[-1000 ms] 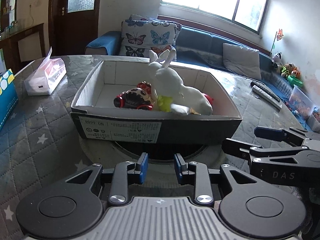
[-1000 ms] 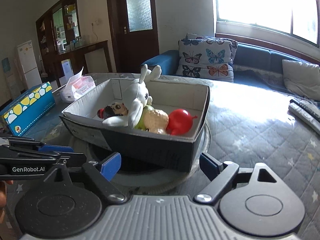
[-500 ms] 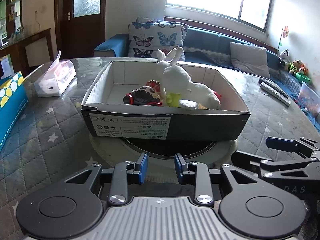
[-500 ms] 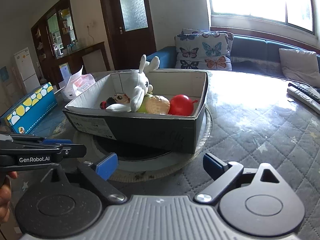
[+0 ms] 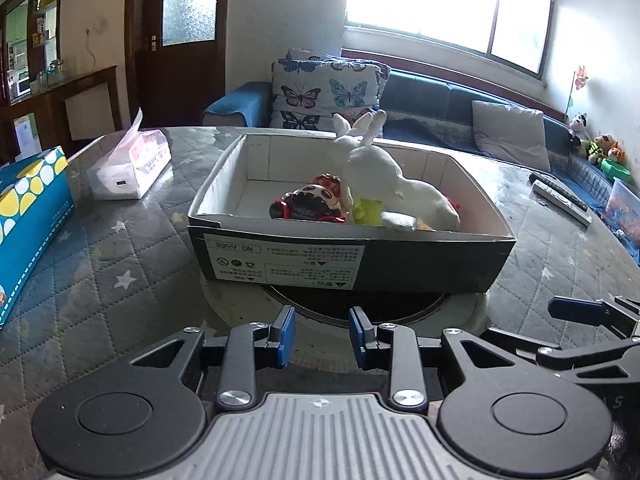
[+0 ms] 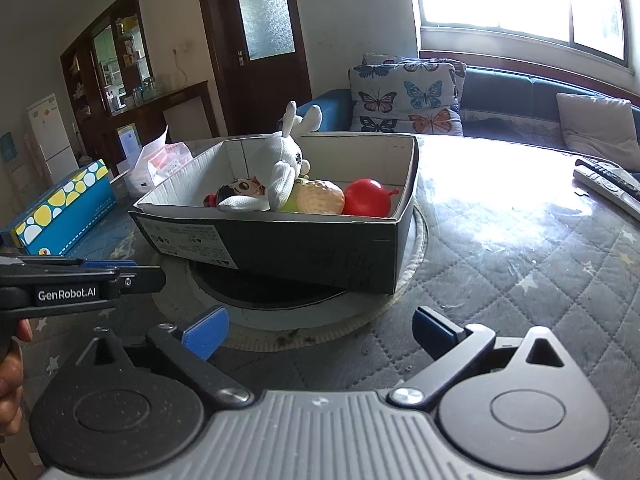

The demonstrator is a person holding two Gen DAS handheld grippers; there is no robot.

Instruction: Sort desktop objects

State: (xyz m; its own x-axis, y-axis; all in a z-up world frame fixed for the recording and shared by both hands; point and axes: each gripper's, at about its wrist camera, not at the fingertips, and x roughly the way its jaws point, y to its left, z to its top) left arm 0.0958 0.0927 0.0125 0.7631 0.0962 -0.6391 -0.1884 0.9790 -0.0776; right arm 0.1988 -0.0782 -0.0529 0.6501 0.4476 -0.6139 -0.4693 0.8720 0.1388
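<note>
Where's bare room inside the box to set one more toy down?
The box has bare floor at its left end, between the left wall and the dark-haired doll. The right half is crowded: white rabbit, cream ball and red ball packed together.

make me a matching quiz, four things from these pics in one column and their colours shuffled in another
Things:
1. plush rabbit
2. balloon toy
3. tissue box
4. outside of the cardboard box

Colours:
A. black
B. white
C. red
D. blue with yellow and white dots

Pairs: 1-B, 2-C, 3-D, 4-A
</note>
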